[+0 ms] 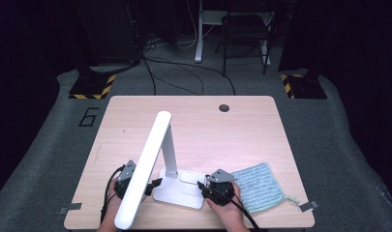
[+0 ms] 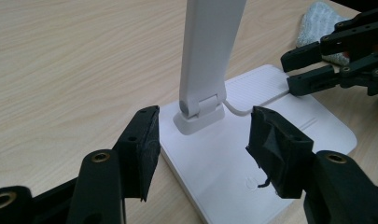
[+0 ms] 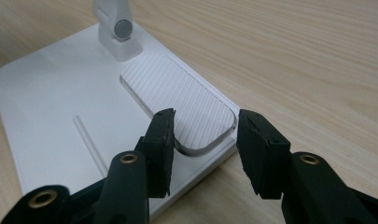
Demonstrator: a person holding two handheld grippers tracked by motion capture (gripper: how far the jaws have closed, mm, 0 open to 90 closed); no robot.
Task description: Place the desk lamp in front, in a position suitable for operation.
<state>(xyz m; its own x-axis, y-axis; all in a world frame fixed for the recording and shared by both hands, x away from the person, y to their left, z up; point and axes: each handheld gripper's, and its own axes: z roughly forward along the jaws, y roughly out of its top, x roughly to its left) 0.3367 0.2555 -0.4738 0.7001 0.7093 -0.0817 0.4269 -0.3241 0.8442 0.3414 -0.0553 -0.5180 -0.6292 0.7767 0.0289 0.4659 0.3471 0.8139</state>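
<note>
Pale wood table (image 1: 242,130), grey carpet (image 1: 329,125) (dim room), probably a chair (image 1: 244,29) behind.

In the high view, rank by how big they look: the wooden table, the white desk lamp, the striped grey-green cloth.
1. Light wooden table
2. White desk lamp, though its raised head sits nearer the camera
3. Striped grey-green cloth

even overhead light keeps the table (image 1: 193,125) bright; the floor around it falls dark, corners vignetted. close gripper views sharp, shadows soft.

White lamp (image 1: 170,159), striped blue-grey cloth (image 1: 257,186), black tongs (image 1: 202,185).
</note>
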